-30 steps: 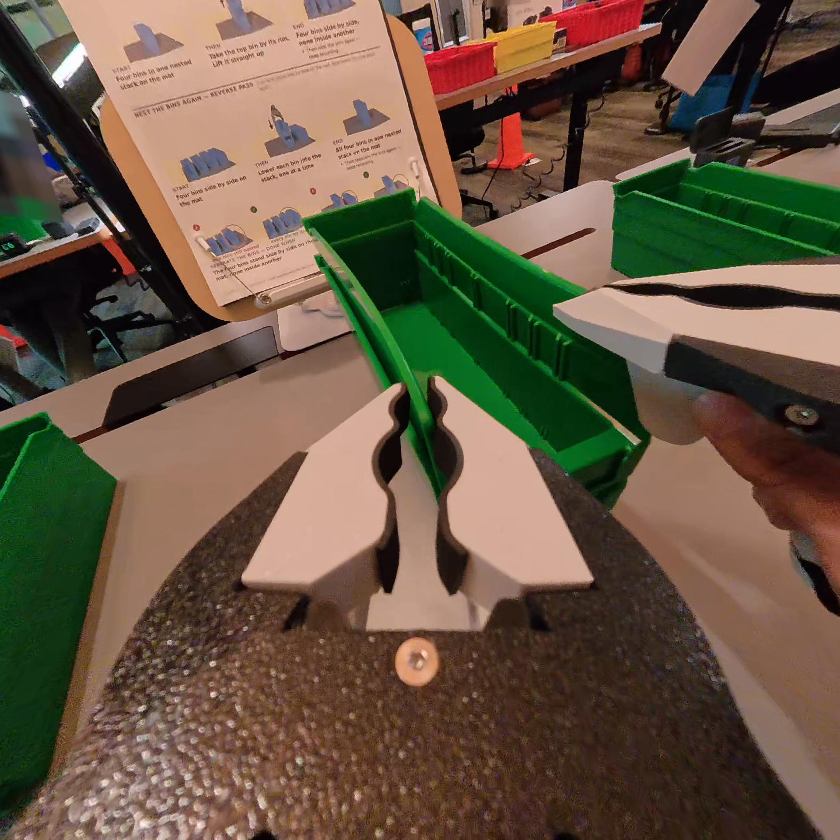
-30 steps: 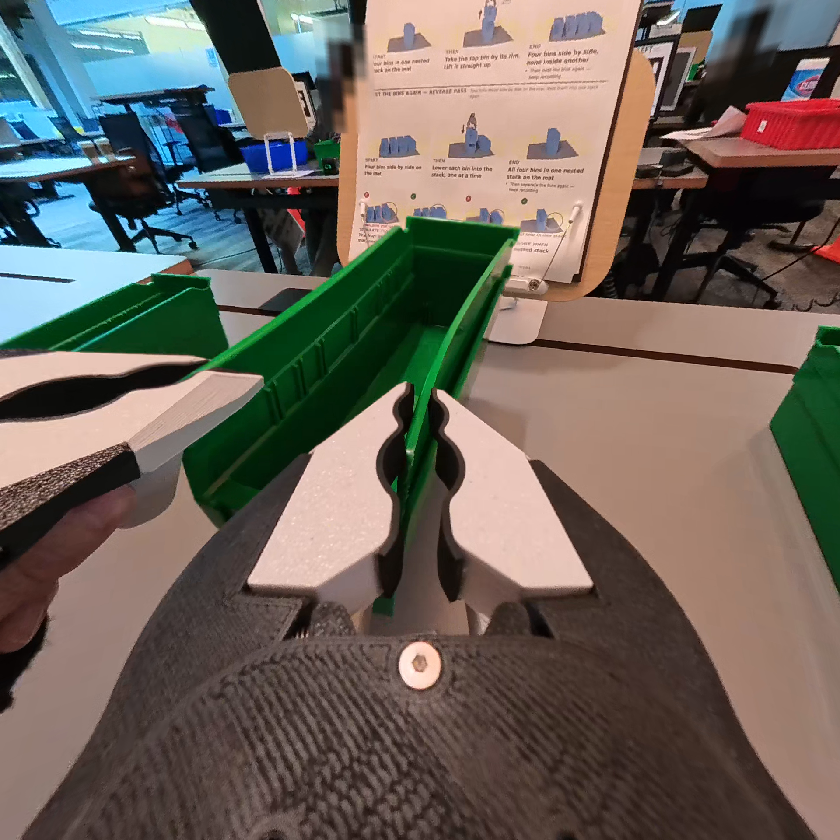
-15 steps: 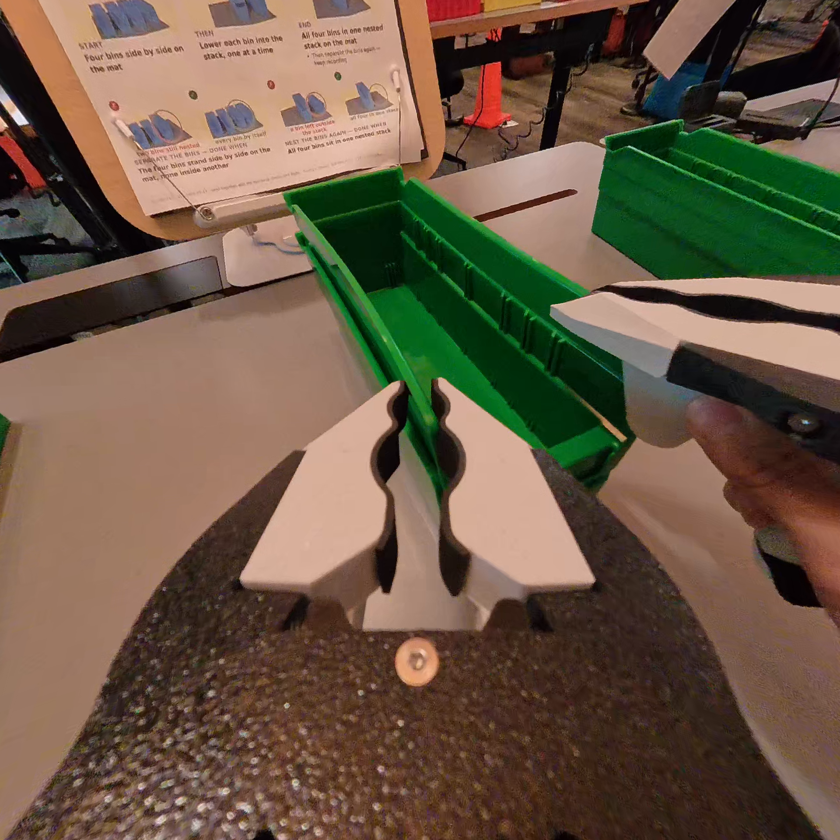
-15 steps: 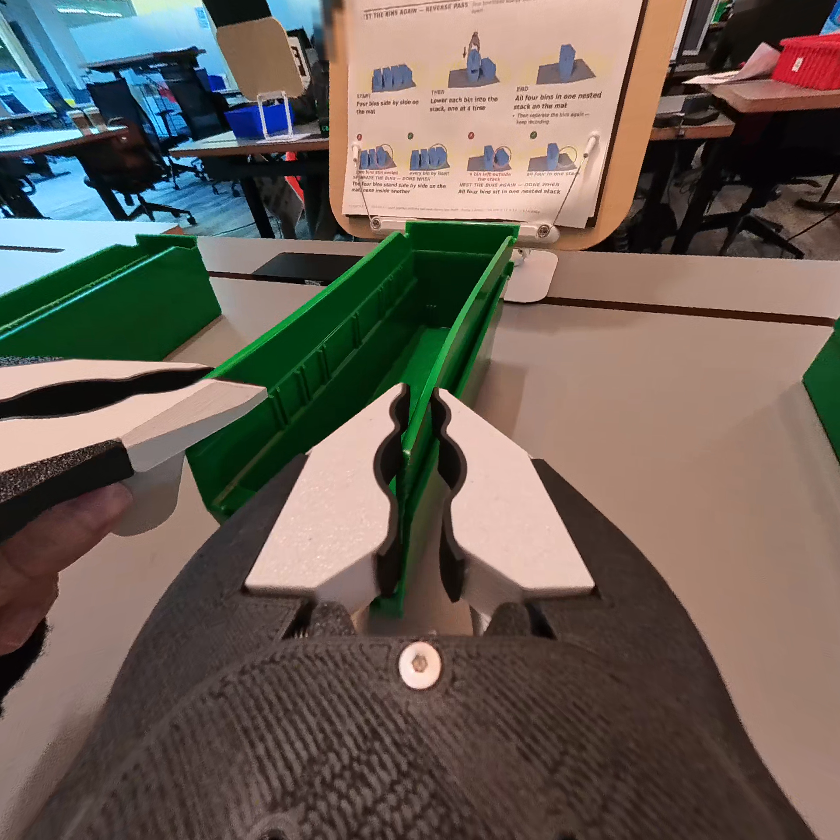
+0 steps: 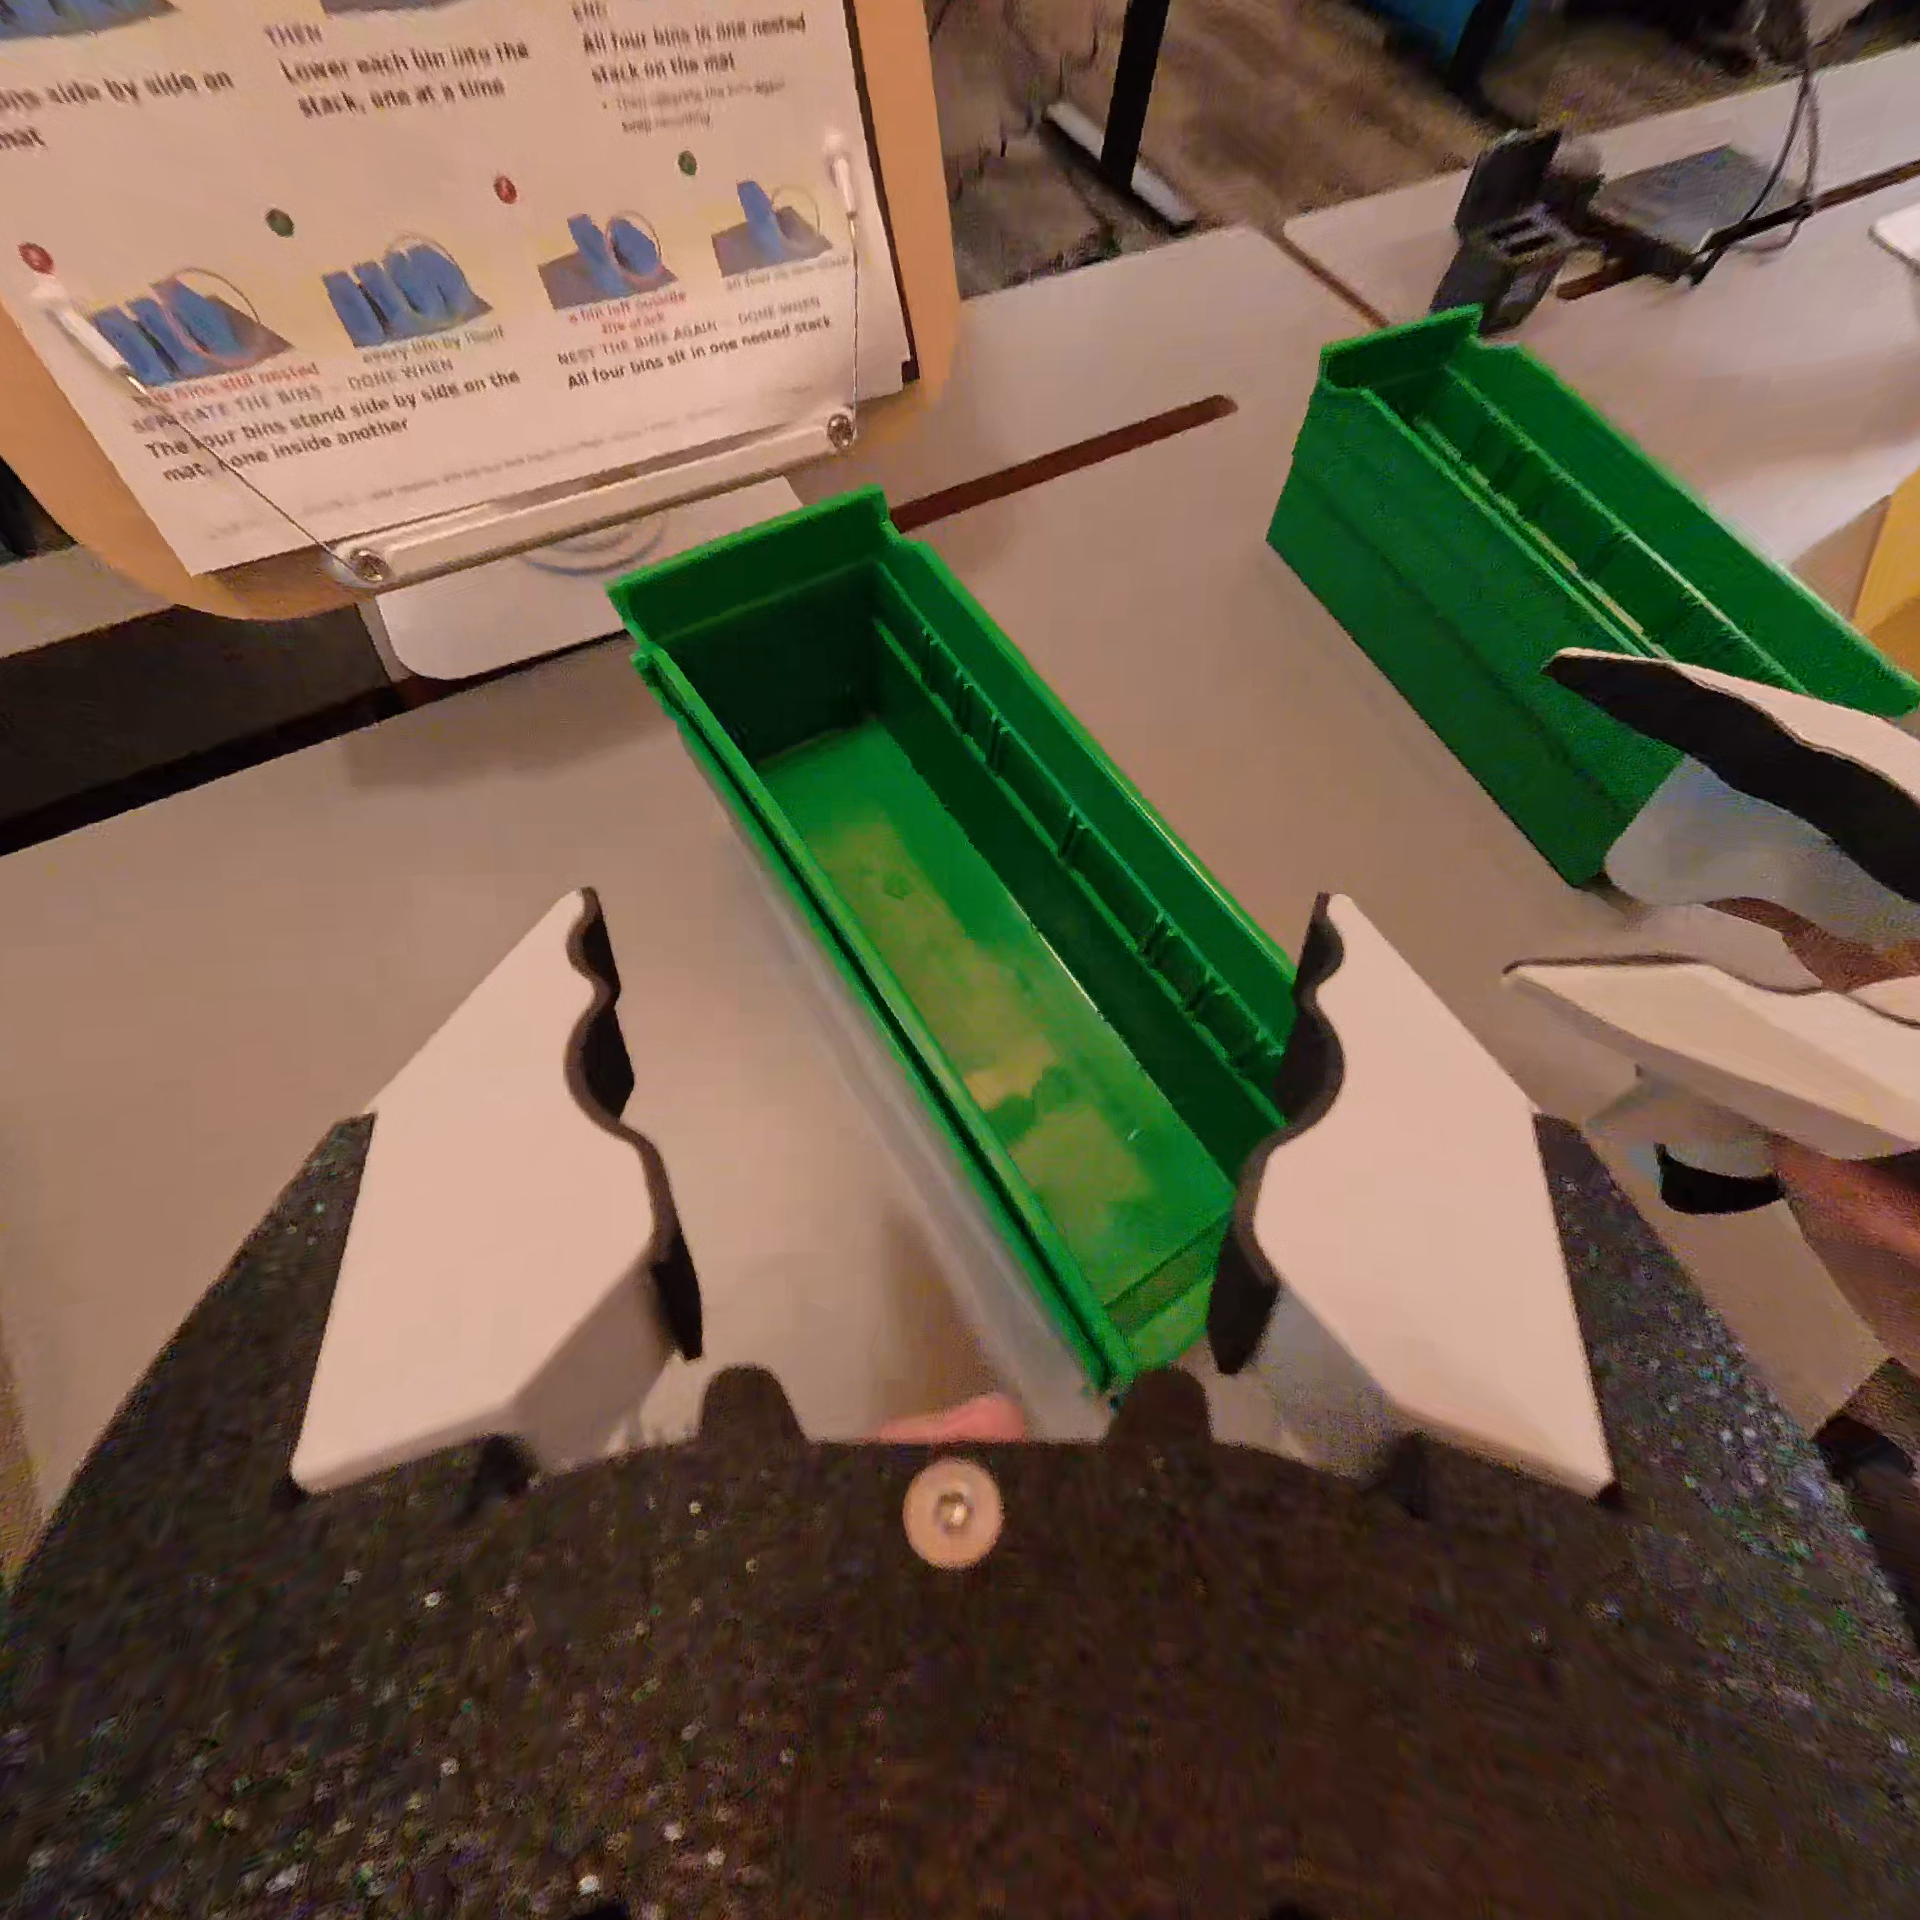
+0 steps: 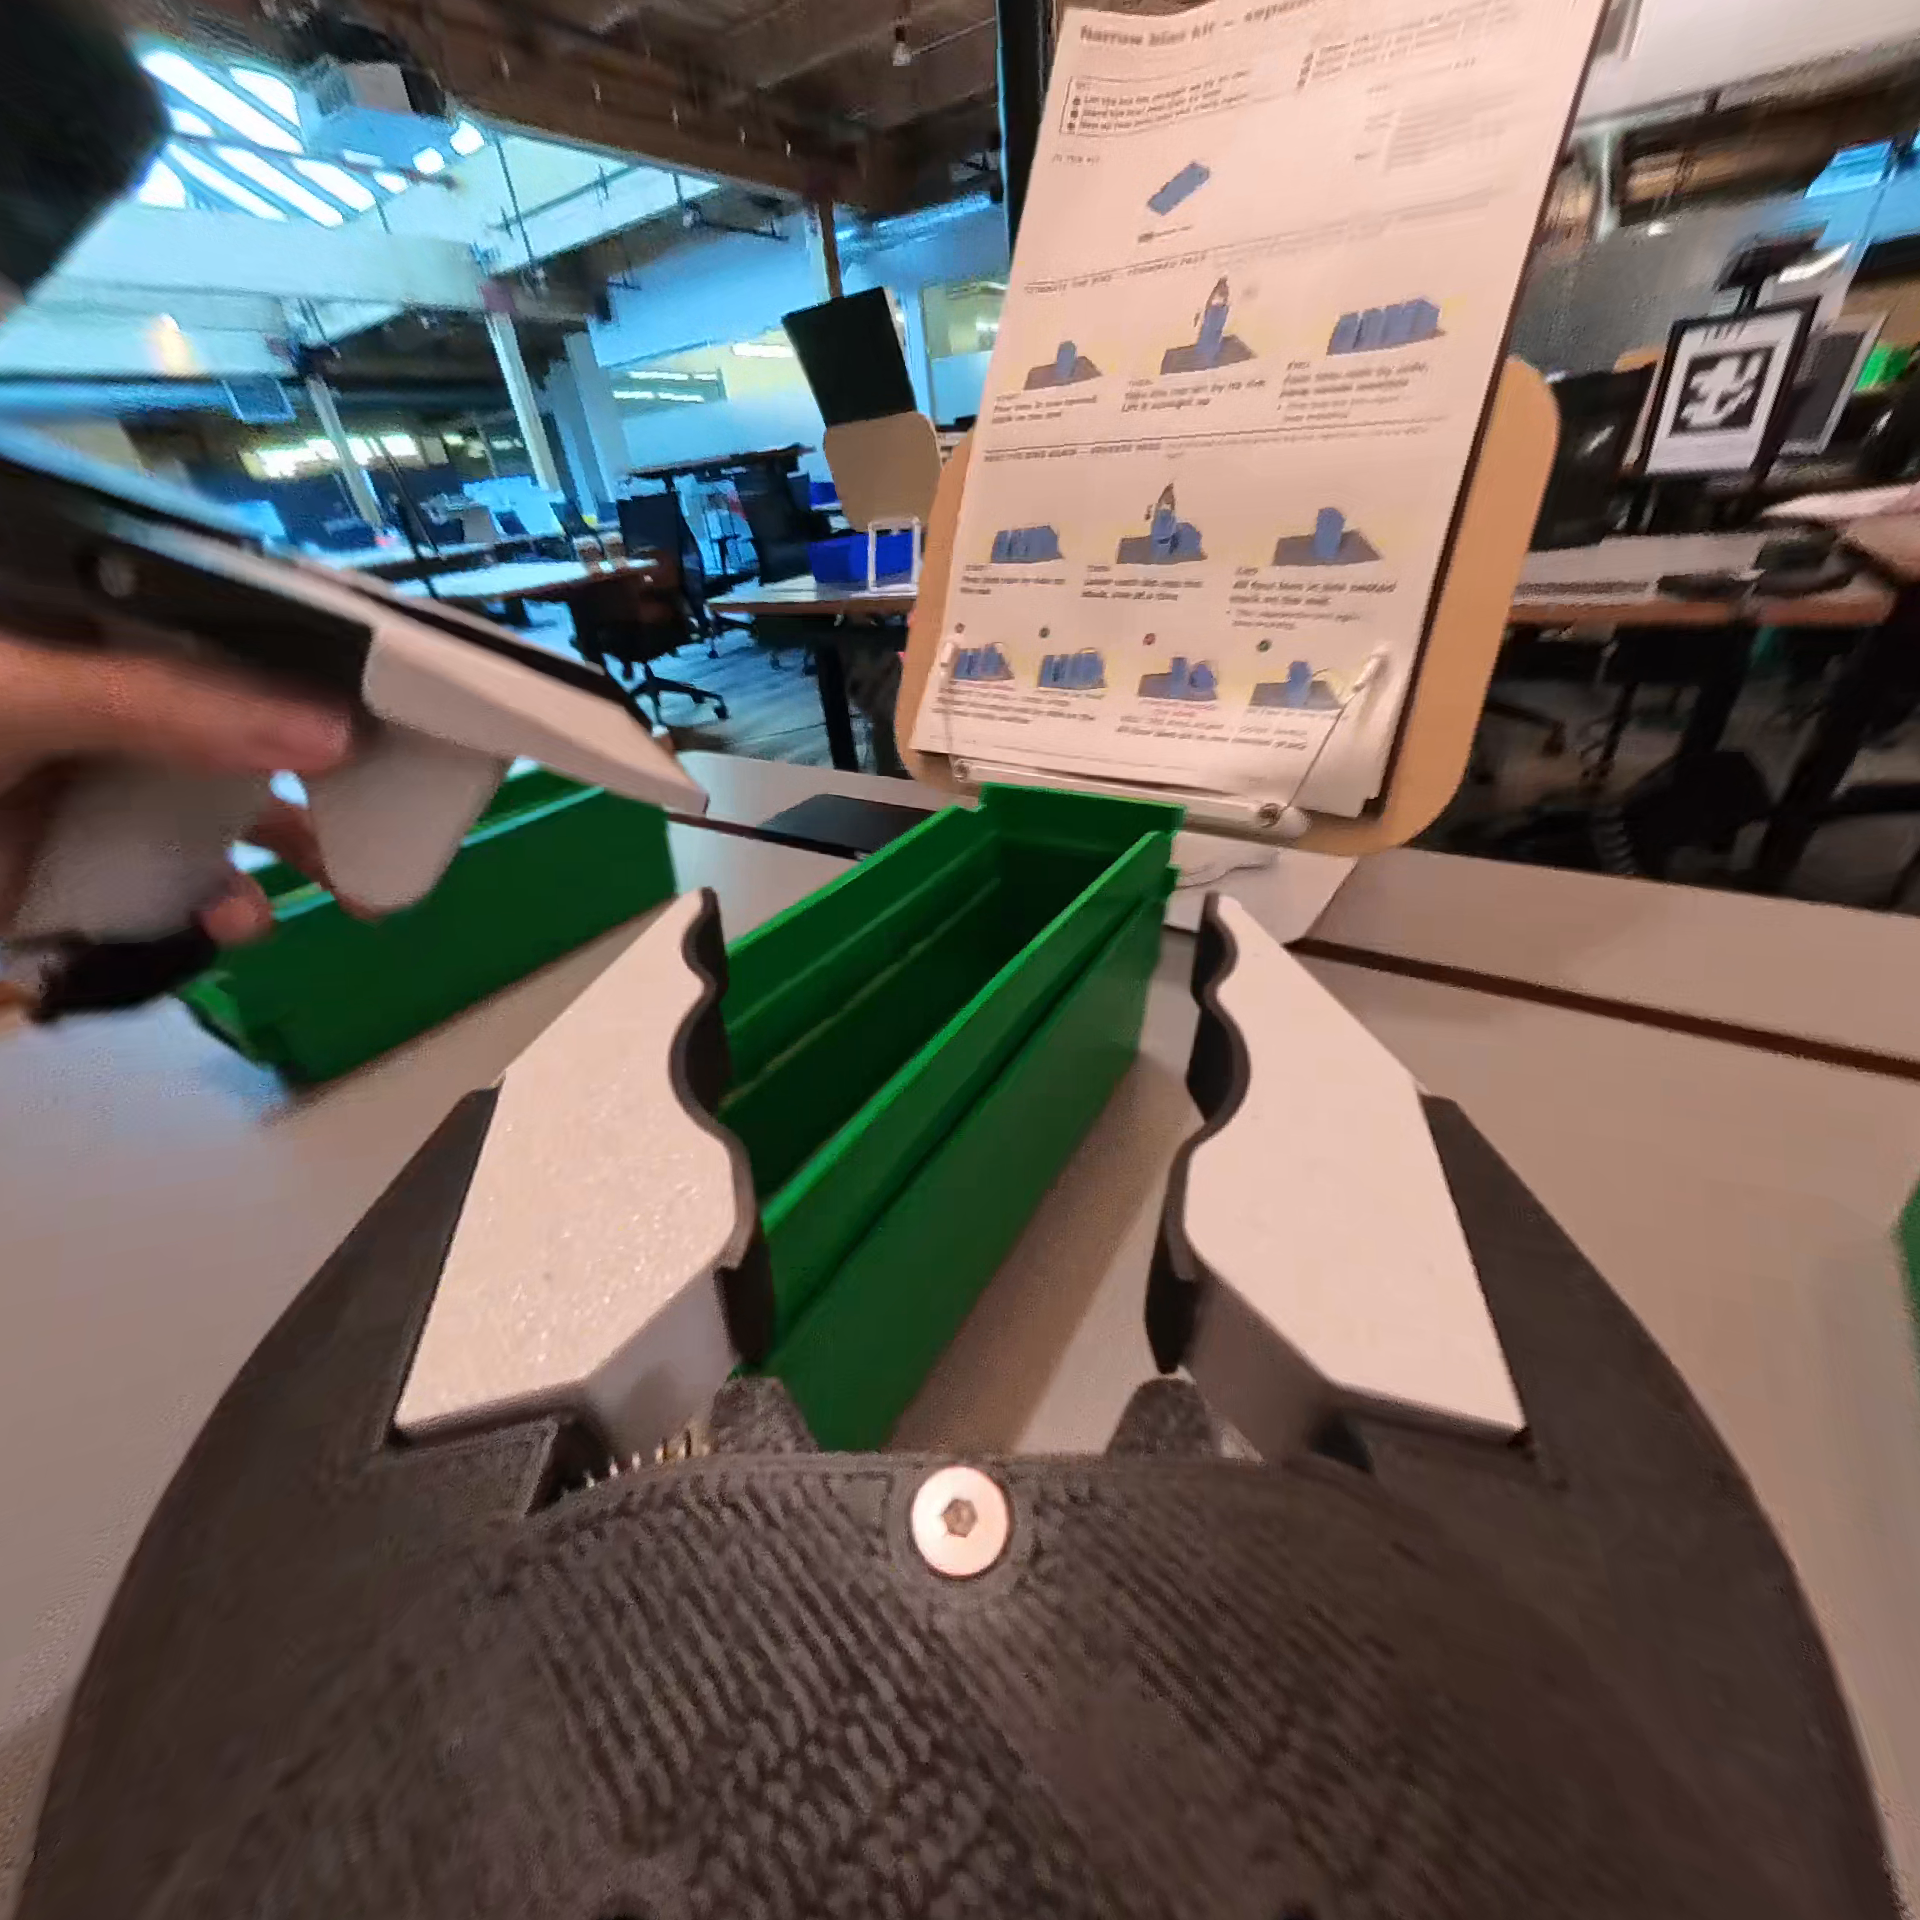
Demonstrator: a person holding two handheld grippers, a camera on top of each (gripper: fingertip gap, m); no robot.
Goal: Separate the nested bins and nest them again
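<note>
A stack of nested green bins [image 5: 1039,1164] stands on the grey table, long side pointing away from me; a doubled rim shows along its left wall. My left gripper [image 5: 961,899] is open above the stack's near end and touches nothing. My right gripper [image 6: 956,899] is open, with the stack's [image 6: 935,1122] right wall between its fingers but not gripped. It also shows in the left wrist view [image 5: 1527,821], fingers apart. The left gripper appears in the right wrist view [image 6: 582,727], raised at the upper left.
Another green bin [image 5: 1455,623] lies to the right of the stack; in the right wrist view a green bin [image 6: 468,935] lies on the left. An instruction sheet on a board stand [image 5: 468,260] rises just behind the stack. A bit of green [image 6: 1910,1247] shows at the right edge.
Both grippers were shut on the bin's side walls; both have opened and let go. The left gripper has risen and looks down; the right has tilted up.
</note>
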